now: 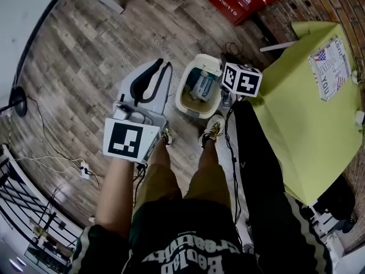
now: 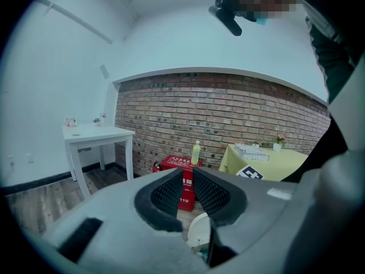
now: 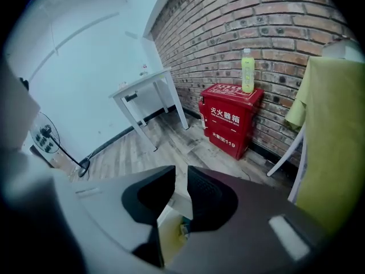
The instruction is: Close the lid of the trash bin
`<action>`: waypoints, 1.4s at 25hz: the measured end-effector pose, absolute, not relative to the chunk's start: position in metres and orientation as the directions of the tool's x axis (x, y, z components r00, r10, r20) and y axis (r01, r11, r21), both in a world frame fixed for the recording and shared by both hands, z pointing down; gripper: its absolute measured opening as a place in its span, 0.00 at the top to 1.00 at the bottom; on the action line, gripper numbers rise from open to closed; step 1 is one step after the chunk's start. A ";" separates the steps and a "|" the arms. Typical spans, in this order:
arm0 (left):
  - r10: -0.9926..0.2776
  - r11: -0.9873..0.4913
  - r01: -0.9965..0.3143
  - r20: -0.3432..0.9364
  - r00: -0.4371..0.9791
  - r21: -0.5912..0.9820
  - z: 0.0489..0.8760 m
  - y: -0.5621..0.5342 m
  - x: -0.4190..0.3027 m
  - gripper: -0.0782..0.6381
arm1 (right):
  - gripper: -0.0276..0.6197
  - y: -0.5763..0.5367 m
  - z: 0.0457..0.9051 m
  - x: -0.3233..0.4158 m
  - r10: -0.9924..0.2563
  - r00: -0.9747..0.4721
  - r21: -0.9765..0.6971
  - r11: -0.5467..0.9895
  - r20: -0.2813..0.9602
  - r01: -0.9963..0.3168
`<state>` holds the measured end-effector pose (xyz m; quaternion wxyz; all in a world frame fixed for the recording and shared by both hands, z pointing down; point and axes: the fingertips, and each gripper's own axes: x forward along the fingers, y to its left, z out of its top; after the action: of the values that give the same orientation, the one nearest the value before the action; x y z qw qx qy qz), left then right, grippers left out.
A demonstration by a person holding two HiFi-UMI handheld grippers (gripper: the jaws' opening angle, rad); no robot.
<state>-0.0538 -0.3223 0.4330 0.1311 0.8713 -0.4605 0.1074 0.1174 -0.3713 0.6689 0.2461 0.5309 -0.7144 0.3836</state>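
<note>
Head view: the open trash bin (image 1: 183,91) sat upper centre, with the left gripper (image 1: 161,66) just left of it and the right gripper (image 1: 226,100) at its right rim. Left gripper view: the fingers (image 2: 171,196) stood released and empty. Right gripper view: the fingers (image 3: 211,196) stood narrowly parted, unclenched, with the trash bin's white rim showing in the gap.

Wood-plank floor (image 1: 85,50), brick wall (image 2: 228,113), white table (image 2: 97,135), yellow-green tablecloth (image 1: 296,113).
</note>
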 end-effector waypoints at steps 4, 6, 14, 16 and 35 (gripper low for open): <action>-0.770 -0.543 -0.828 0.312 0.557 0.139 0.434 -0.316 -0.051 0.81 | 0.88 -0.361 0.668 0.114 -0.557 -0.327 -0.288 0.160 0.764 -0.944; -0.768 -0.547 -0.825 0.305 0.563 0.143 0.433 -0.314 -0.050 0.82 | 0.87 -0.357 0.669 0.112 -0.553 -0.333 -0.289 0.168 0.763 -0.942; -0.769 -0.538 -0.828 0.310 0.559 0.158 0.438 -0.304 -0.054 0.82 | 0.82 -0.341 0.667 0.101 -0.550 -0.374 -0.310 0.208 0.747 -0.927; -0.768 -0.534 -0.830 0.320 0.555 0.160 0.440 -0.301 -0.053 0.82 | 0.82 -0.337 0.667 0.098 -0.551 -0.379 -0.312 0.215 0.744 -0.925; -0.727 -0.569 -0.803 0.349 0.592 0.177 0.456 -0.268 -0.044 0.82 | 0.82 -0.274 0.680 0.079 -0.484 -0.420 -0.333 0.259 0.767 -0.907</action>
<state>-0.0442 -0.2682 0.4562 0.1604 0.8775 -0.4358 0.1194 0.0795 -0.2735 0.6805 0.2696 0.4659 -0.7462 0.3917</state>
